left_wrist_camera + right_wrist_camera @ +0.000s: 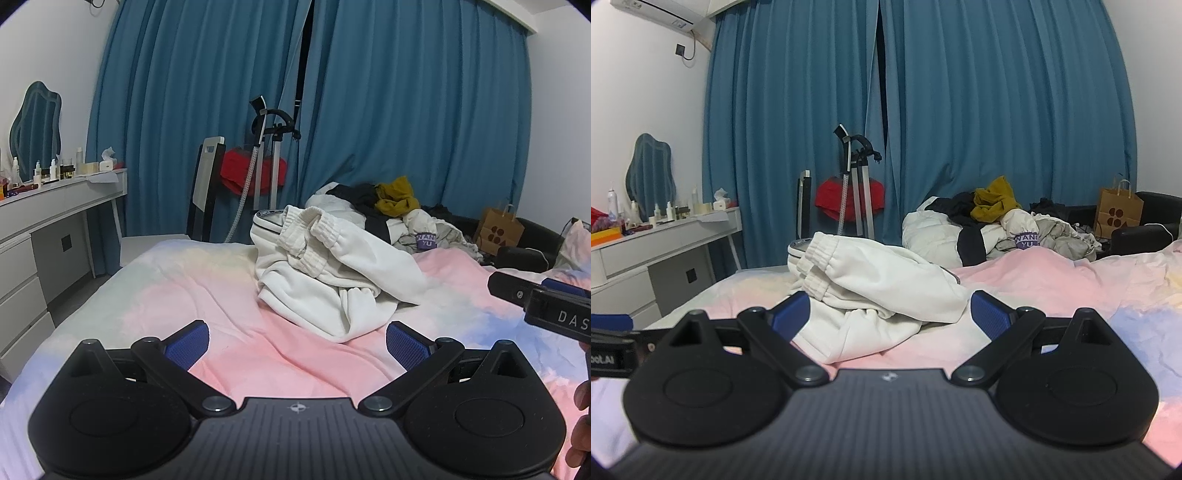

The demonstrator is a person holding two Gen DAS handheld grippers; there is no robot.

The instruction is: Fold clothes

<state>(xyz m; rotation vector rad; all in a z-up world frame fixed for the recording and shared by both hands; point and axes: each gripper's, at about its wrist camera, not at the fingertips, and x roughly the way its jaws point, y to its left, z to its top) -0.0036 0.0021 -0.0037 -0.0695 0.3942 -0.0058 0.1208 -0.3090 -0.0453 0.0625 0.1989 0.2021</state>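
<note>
Both grippers are hanging wide open with nothing in them. The left gripper [297, 345] is hovering over bare pink duvet [229, 295] just short of the crumpled white sweatpants [332, 280]. The right gripper [890, 314] is sitting closer, its pads [988, 314] flanking the near edge of the heap without touching it, far as I can tell. Looks like the reach-in step: nothing's spread out yet, so the next move is probably pinching the ribbed waistband [317, 232] and dragging the pants flat. Plenty of open bed on the near side and toward the dresser [44, 236]. Behind, the laundry pile [391, 206] is crowding things, so I'd pull forward.
</note>
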